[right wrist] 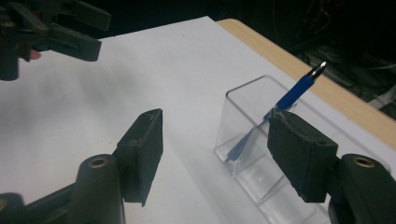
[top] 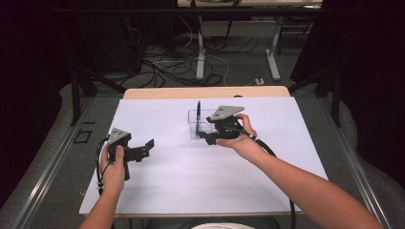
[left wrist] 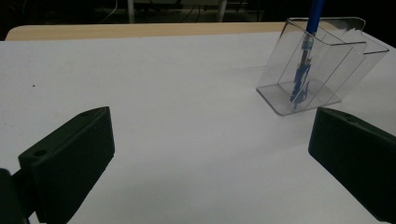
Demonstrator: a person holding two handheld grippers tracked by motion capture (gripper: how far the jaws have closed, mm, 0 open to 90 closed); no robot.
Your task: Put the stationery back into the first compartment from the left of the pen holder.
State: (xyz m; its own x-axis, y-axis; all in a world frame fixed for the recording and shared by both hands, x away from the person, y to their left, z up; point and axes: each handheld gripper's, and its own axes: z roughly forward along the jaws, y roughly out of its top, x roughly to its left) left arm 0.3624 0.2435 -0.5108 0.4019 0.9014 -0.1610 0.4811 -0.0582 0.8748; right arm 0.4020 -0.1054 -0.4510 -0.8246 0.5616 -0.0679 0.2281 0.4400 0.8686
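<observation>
A clear plastic holder (top: 196, 125) with two compartments stands on the white sheet, right of centre. A blue pen (top: 198, 109) leans upright in one compartment, its tip sticking out above the rim. My right gripper (top: 207, 129) sits just right of the holder and points left at it. In the right gripper view its jaws (right wrist: 215, 126) stand apart, open, with the holder (right wrist: 243, 116) and pen (right wrist: 299, 88) beyond them; one jaw is close by the holder's wall, and nothing is pinched. My left gripper (top: 148, 148) rests at the left, open and empty (left wrist: 210, 135), facing the holder (left wrist: 322, 65) and pen (left wrist: 303, 70).
The white sheet (top: 191, 176) covers most of the table, with a wooden edge (top: 205, 92) at the back. Cables (top: 167, 62) and table legs lie on the floor beyond. The left gripper (right wrist: 88, 32) shows far off in the right gripper view.
</observation>
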